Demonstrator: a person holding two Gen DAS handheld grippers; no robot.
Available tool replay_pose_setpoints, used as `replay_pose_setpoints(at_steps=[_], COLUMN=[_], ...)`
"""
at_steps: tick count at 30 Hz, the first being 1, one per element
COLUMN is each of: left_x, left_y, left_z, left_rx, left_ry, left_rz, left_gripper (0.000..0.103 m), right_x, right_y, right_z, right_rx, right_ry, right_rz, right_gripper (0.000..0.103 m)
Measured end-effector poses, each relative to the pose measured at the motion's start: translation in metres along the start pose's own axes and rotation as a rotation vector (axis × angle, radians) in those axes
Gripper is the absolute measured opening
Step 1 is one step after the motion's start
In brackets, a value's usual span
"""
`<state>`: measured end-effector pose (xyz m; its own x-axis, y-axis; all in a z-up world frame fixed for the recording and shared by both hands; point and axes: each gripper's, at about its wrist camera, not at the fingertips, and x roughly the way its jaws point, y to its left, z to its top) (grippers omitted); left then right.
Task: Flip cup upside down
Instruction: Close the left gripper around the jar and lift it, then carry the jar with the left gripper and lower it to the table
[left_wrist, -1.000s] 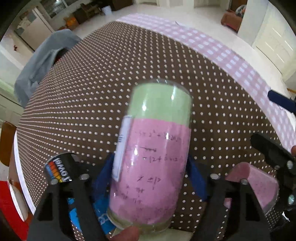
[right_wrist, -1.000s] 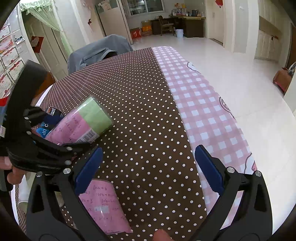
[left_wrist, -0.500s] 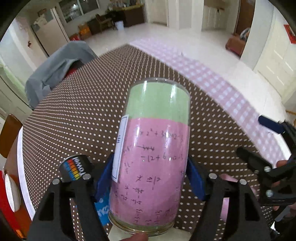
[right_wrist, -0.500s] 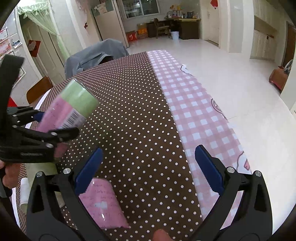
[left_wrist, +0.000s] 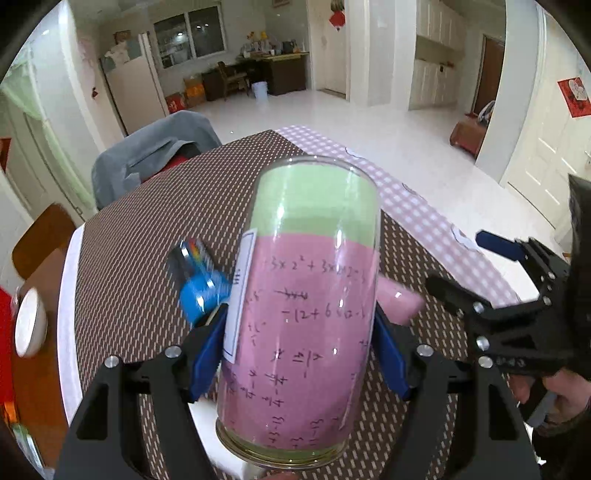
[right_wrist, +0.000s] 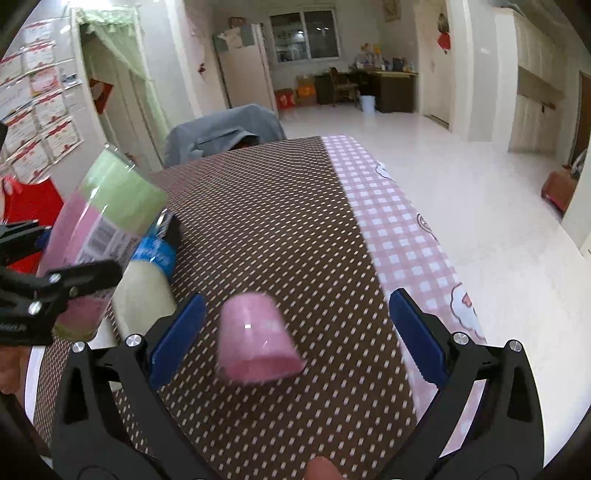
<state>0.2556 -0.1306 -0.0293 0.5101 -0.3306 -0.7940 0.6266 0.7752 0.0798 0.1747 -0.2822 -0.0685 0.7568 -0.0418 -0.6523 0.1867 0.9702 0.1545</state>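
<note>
My left gripper (left_wrist: 299, 350) is shut on a tall clear glass cup (left_wrist: 306, 306) lined with pink and green paper. It holds the cup above the table, tilted, with the green end far from me and the rim close to me. The same cup shows at the left of the right wrist view (right_wrist: 99, 232). My right gripper (right_wrist: 291, 332) is open and empty. A smaller pink-lined cup (right_wrist: 255, 339) stands on the table between its fingers, wide end down; it also shows in the left wrist view (left_wrist: 399, 302).
A brown polka-dot cloth (right_wrist: 277, 221) covers the table, with a pink checked strip (right_wrist: 399, 236) on the right. A blue-labelled bottle (right_wrist: 147, 280) lies at the left. A chair with a grey jacket (right_wrist: 221, 129) stands at the far end. A white bowl (left_wrist: 27, 325) sits left.
My left gripper has lifted and tipped the tall cup further up, so the room now shows behind it. My right gripper has moved so the small pink cup sits between its fingers.
</note>
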Motion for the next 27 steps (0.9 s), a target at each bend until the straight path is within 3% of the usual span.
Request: replay_pose_setpoints(at_steps=[6,11,16,27], left_x=[-0.023,-0.033,-0.021,0.015], left_y=[-0.013,-0.022,-0.026,-0.028], left_z=[-0.058,-0.098,-0.129,-0.144], left_rx=[-0.07,-0.156,-0.23,-0.285], left_ry=[0.005,0.013,0.035,0.098], left_rz=[0.02,-0.007,-0.017,-0.05], left_gripper=[0.071,0.071,0.071,0.072], right_x=[-0.031,-0.056,-0.065,-0.055], right_y=[0.007,0.011,0.006,0.004], right_z=[-0.029,-0.049,-0.061,-0.073], right_rx=[-0.032,-0.051,-0.018,-0.01], right_ry=[-0.027,-0.053,-0.07,-0.024], right_rz=[0.033,0.054,0.058,0.057], right_gripper=[0.098,0.098,0.098,0.098])
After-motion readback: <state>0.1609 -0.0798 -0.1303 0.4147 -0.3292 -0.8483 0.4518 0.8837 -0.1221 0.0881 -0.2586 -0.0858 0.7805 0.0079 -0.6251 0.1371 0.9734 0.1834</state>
